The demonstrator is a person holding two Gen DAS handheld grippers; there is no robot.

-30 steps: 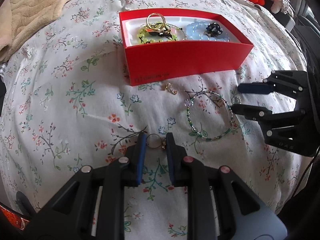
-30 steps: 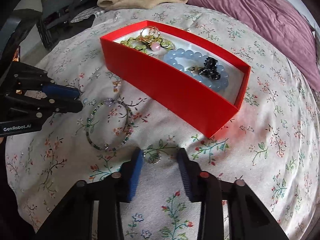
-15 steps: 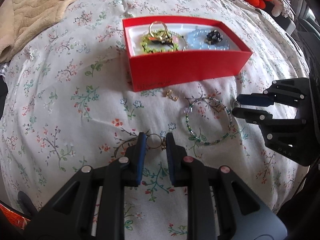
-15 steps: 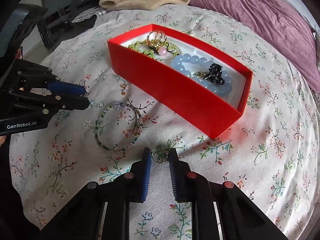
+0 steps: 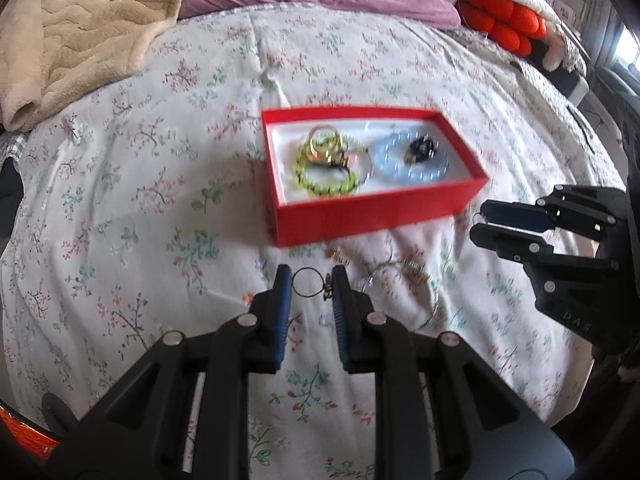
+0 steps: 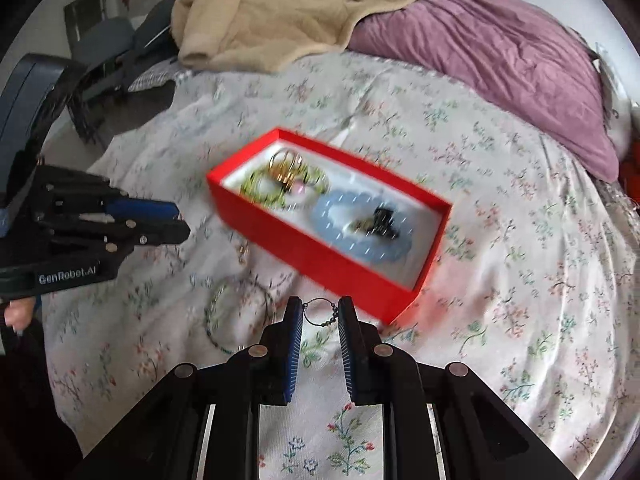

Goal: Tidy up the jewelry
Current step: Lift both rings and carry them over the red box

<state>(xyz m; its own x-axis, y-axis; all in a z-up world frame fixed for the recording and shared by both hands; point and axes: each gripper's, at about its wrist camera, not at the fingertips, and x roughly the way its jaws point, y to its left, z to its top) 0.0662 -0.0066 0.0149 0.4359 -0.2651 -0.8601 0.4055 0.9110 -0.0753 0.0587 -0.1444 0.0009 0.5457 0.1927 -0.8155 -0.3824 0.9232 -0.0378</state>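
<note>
Floral bedspread (image 5: 132, 184) beneath. My left gripper (image 5: 308, 280) and right gripper (image 6: 319, 314) each pinch a thin ring (image 5: 306, 283), second ring (image 6: 320, 312), now lifted off the cloth where both lay a second ago. Red box (image 5: 376, 216) sits farther below, ready to receive them; beaded bracelet (image 6: 236, 316) remains outside.

A bed in daylight

A floral sheet (image 5: 140, 184) covers the bed; a beige blanket (image 6: 272, 12) and a purple duvet (image 6: 500, 60) lie at its far side.
</note>
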